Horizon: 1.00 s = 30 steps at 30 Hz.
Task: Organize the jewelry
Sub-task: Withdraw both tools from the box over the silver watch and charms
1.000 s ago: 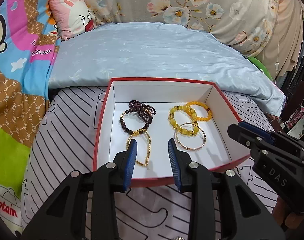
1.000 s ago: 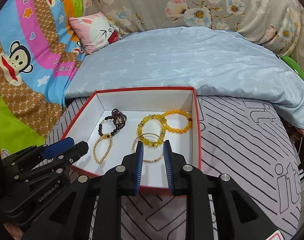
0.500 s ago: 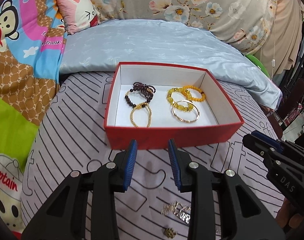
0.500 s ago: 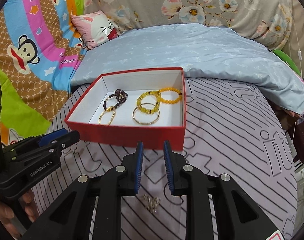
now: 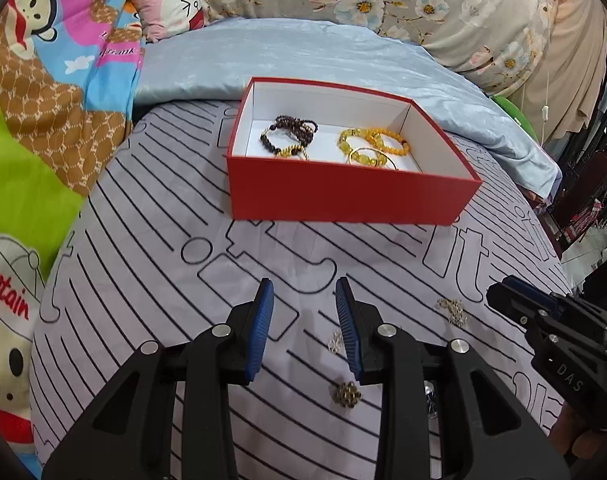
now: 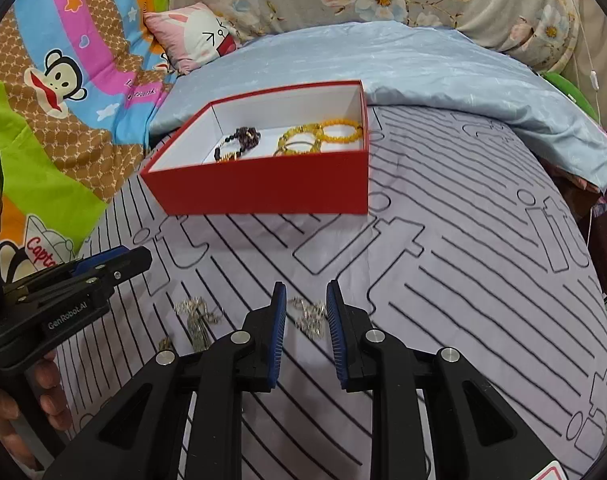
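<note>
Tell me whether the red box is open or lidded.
Open. The red cardboard box has no lid on; its white inside and the beaded bracelets show from above.

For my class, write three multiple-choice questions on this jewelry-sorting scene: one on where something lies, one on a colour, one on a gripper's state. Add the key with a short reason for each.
1. Where does the silver chain nearest the right gripper lie?
A. inside the box
B. on the striped sheet, in front of the box
C. on the blue pillow

2. What colour is the outside of the box that holds the bracelets?
A. red
B. green
C. black

3. What is the state of the left gripper?
A. shut on a bracelet
B. shut on nothing
C. open, holding nothing

Key: 1 B, the chain rests on the striped sheet between the right gripper's fingers, apart from the box. 2 A, the box walls are red outside, white inside. 3 C, its blue pads stand apart with only sheet between them.
</note>
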Available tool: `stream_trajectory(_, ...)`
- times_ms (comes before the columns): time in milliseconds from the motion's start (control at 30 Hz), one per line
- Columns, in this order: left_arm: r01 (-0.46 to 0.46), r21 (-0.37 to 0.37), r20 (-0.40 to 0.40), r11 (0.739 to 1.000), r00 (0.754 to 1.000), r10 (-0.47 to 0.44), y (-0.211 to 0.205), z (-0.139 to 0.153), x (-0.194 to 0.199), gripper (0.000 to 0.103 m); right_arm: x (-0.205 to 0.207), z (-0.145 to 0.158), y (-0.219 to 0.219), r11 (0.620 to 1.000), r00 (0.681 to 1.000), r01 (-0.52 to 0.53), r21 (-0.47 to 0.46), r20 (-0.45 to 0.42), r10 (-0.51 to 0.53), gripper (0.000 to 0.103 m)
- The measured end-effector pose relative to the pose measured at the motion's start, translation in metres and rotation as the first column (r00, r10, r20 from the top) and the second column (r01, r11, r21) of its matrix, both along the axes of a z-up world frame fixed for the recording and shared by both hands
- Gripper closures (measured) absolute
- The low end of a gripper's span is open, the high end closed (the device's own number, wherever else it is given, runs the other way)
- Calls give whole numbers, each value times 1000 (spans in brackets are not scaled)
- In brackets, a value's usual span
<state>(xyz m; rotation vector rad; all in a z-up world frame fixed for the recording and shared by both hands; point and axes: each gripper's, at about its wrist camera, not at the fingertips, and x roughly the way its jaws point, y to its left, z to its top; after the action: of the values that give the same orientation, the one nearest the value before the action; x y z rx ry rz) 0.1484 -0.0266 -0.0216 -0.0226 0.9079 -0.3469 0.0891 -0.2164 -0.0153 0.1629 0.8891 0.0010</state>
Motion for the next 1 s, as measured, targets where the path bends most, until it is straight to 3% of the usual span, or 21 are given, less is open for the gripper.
stream_trajectory(600,82,-4,-67,997,994,-82,-1,-22,-53,66,-34,-18,2,999,999,8,31,-48,-6,82)
stream_trajectory(1000,95,-11,-88,995,992,-95,-12,-34,-56,68,-40,-21,2,999,998,9,45,-57,-7,82)
